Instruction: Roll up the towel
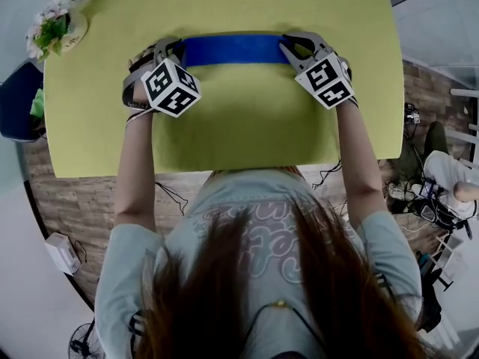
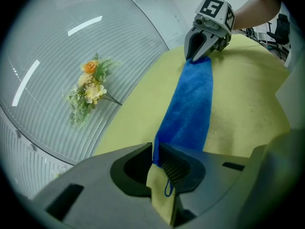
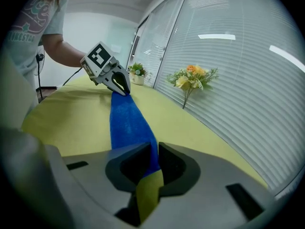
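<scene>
Left gripper view: plush blue towel (image 2: 188, 104) forms a long narrow band.

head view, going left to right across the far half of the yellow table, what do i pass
flower bouquet → left gripper → blue towel → right gripper

In the head view, both ends of the blue towel (image 1: 232, 49) are hidden under the left gripper (image 1: 174, 49) and right gripper (image 1: 290, 47). The yellow strip (image 2: 161, 192) pinched with it could be towel backing or tablecloth (image 2: 248, 109); I cannot tell. The head view's top edge cuts off the tablecloth's far side. Hair (image 1: 299, 290) covers the person's lower torso.
</scene>
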The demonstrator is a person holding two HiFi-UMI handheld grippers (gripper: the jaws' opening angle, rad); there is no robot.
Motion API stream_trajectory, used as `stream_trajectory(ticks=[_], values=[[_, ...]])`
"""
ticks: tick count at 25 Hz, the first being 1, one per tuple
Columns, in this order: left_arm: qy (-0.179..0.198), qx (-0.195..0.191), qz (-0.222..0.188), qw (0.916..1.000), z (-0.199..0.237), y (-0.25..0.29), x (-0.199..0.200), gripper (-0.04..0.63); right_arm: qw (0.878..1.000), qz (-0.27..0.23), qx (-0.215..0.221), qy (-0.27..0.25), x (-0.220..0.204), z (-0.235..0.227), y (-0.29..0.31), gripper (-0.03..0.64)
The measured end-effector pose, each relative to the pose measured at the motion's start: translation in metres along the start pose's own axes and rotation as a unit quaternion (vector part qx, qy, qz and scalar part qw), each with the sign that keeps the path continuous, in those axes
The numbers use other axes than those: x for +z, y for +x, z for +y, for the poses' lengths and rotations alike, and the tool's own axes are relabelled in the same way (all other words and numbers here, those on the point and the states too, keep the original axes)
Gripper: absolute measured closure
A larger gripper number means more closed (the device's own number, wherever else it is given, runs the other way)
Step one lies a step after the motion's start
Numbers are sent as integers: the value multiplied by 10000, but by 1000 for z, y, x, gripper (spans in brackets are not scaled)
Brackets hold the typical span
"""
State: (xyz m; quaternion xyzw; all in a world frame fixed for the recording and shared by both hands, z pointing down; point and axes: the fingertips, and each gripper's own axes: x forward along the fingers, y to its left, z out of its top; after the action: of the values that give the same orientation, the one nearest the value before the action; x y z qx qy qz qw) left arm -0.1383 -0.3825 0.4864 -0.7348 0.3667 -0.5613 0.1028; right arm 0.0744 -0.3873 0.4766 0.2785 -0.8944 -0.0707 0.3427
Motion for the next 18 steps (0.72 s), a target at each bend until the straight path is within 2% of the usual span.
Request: stream_trajectory(ticks=[3,6,9,14,18], values=[[-121,69,-26,9999,3,-2,2,560,9999,-5,-164,36,0,-5,-4,537],[-369,264,-121,9989,14,-6,0,449,9991,-73,-398,123,0,-12,-9,453],[-702,316,-234,9968,21,-11,-4,396,9979,-182,-504,375,1,-18,-14,423],[-1273,370,-458,9901,28,-17,-15,356,9961,-291,-582,594,0,-25,-25,402],[-1427,476,-521,9872,30,-25,-18,354,9950,-346,-659,665,-2,-24,-34,402]])
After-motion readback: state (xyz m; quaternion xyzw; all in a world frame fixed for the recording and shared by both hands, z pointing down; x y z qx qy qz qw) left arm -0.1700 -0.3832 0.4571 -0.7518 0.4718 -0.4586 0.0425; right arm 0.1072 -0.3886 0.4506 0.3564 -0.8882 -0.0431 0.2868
